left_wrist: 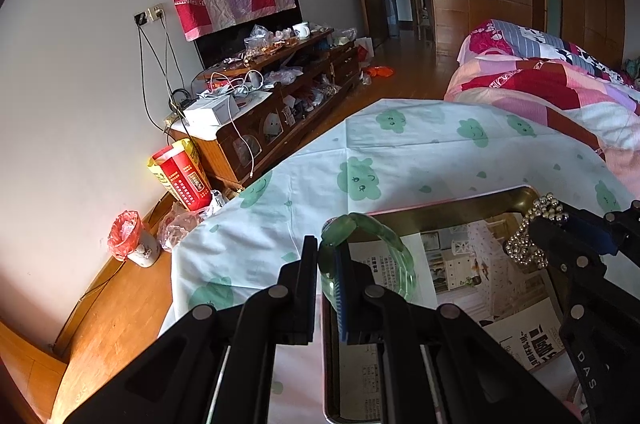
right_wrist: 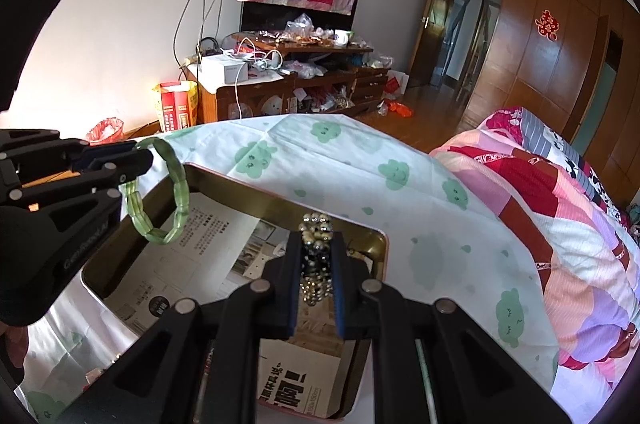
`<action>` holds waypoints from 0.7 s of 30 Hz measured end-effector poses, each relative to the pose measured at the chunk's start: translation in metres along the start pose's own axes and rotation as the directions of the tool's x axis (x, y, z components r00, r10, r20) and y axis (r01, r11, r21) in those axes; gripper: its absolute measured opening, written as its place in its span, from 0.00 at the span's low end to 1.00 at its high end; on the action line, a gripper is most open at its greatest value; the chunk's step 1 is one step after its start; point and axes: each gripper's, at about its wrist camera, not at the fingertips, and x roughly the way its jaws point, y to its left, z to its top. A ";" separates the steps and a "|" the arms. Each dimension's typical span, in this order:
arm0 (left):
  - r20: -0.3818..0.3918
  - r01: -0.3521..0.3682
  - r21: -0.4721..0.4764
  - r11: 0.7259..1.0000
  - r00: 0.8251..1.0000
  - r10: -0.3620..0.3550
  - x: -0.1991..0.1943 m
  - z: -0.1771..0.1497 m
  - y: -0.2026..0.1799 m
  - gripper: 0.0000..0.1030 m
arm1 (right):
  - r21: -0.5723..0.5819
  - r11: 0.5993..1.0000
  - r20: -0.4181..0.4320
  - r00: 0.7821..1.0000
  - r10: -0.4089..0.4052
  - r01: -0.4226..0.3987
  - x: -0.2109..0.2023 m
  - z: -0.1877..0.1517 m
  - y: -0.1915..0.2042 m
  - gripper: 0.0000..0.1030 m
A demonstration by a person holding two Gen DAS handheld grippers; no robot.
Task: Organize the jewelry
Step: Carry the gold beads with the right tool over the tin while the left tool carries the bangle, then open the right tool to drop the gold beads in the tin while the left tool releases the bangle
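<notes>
My left gripper (left_wrist: 326,256) is shut on a green jade bracelet (left_wrist: 400,256) and holds it above the left side of an open metal tin (left_wrist: 516,196). The bracelet also shows in the right wrist view (right_wrist: 176,200), hanging from the left gripper (right_wrist: 140,160). My right gripper (right_wrist: 316,256) is shut on a beaded pearl-and-crystal bracelet (right_wrist: 316,228) above the tin (right_wrist: 380,244). In the left wrist view the right gripper (left_wrist: 536,236) holds the beaded bracelet (left_wrist: 528,248) over the tin's right side. The tin is lined with printed paper (right_wrist: 208,236).
The tin lies on a table covered by a white cloth with green clouds (left_wrist: 400,152). A bed with a patchwork quilt (right_wrist: 560,224) is on the right. A cluttered wooden TV cabinet (right_wrist: 288,80) stands by the far wall. A red-bagged bin (left_wrist: 128,240) sits on the floor.
</notes>
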 end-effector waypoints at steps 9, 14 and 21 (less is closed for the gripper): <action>-0.016 0.002 0.014 1.000 1.000 -0.002 0.005 -0.003 -0.002 0.07 | 0.004 1.000 -0.022 1.000 0.005 -0.005 0.007 -0.002 -0.001 0.15; -0.023 0.005 0.019 1.000 1.000 -0.005 0.006 -0.004 -0.002 0.08 | 0.003 1.000 -0.023 1.000 0.003 -0.003 0.007 -0.003 -0.001 0.15; -0.027 -0.018 0.017 1.000 0.999 0.019 0.005 -0.005 -0.002 0.66 | 0.007 1.000 -0.029 1.000 0.002 -0.002 0.008 -0.007 -0.002 0.32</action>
